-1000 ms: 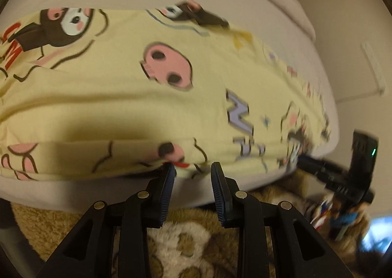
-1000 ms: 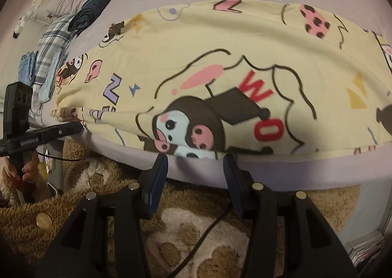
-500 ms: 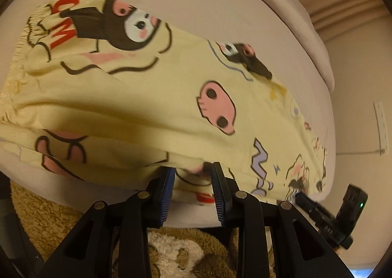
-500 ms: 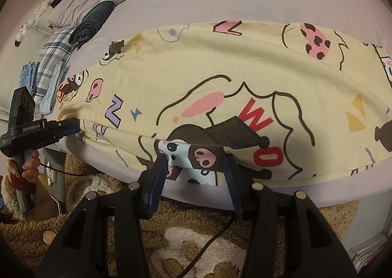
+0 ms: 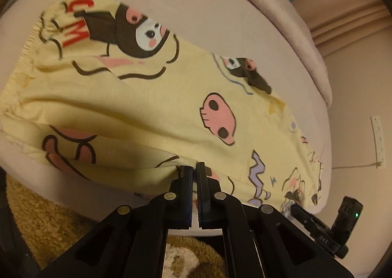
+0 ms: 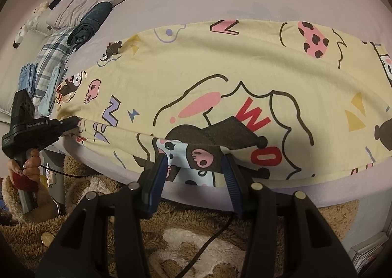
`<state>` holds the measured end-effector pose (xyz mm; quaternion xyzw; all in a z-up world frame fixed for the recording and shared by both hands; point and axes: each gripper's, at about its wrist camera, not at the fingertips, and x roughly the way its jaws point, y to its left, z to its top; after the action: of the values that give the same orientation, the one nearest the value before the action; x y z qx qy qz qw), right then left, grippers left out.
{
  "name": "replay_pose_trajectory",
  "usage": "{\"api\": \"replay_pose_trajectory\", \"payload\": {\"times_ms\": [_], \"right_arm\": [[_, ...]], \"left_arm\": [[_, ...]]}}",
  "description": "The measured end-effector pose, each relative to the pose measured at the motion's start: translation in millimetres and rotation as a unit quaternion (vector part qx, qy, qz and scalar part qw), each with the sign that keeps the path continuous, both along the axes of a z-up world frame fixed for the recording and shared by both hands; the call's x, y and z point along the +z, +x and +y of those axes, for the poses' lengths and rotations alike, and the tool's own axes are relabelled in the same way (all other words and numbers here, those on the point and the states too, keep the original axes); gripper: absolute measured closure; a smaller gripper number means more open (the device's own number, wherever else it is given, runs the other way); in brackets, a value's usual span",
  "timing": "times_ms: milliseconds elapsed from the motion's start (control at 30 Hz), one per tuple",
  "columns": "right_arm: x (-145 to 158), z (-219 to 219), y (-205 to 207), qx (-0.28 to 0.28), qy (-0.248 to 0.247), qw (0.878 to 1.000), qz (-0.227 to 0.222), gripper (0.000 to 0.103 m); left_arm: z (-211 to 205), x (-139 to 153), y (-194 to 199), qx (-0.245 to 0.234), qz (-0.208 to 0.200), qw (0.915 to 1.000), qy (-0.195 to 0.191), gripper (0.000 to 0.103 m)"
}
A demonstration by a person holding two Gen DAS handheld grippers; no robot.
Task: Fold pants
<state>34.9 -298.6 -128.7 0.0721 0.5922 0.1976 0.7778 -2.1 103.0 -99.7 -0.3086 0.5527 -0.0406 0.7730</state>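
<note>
Yellow cartoon-print pants lie flat along the near edge of a lilac bed, waistband at the left of the left wrist view. My left gripper is shut on the pants' near edge. In the right wrist view the pants fill the middle, and my right gripper is open with its fingers on either side of the near edge by the dark character print. The left gripper shows at the far left, pinching the fabric.
A stack of plaid and dark folded clothes lies on the bed's far left. A brown fuzzy rug with a cable covers the floor below. The right gripper's body shows at the lower right of the left wrist view.
My left gripper closed on the pants' near edge. Both grippers rose and moved in toward the bed. The right gripper stayed open and its fingers now straddle the fabric edge.
</note>
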Motion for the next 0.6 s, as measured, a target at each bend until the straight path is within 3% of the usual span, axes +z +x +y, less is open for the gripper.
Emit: {"api": "replay_pose_trajectory", "payload": {"times_ms": [200,300,400,533,600], "right_arm": [[7,-4,-4,-0.004,-0.014,1.0,-0.008,0.055],[8,-7,-6,-0.01,-0.015,1.0,-0.009,0.055],[8,-6,-7,-0.012,-0.023,1.0,-0.011,0.055],[7,-6,-9,-0.01,-0.021,1.0,-0.009,0.055],[4,-8,-11,-0.017,-0.021,1.0,-0.005,0.055]], "left_arm": [[-9,10,-23,-0.021,0.016,0.9994,0.023,0.102],[-13,-13,-30,-0.034,0.062,0.9966,0.042,0.102],[-13,-31,-34,-0.028,0.102,0.9892,0.102,0.102],[-8,-25,-34,-0.026,0.093,0.9927,0.072,0.102],[-7,-16,-32,-0.026,0.081,0.9935,0.076,0.102]]}}
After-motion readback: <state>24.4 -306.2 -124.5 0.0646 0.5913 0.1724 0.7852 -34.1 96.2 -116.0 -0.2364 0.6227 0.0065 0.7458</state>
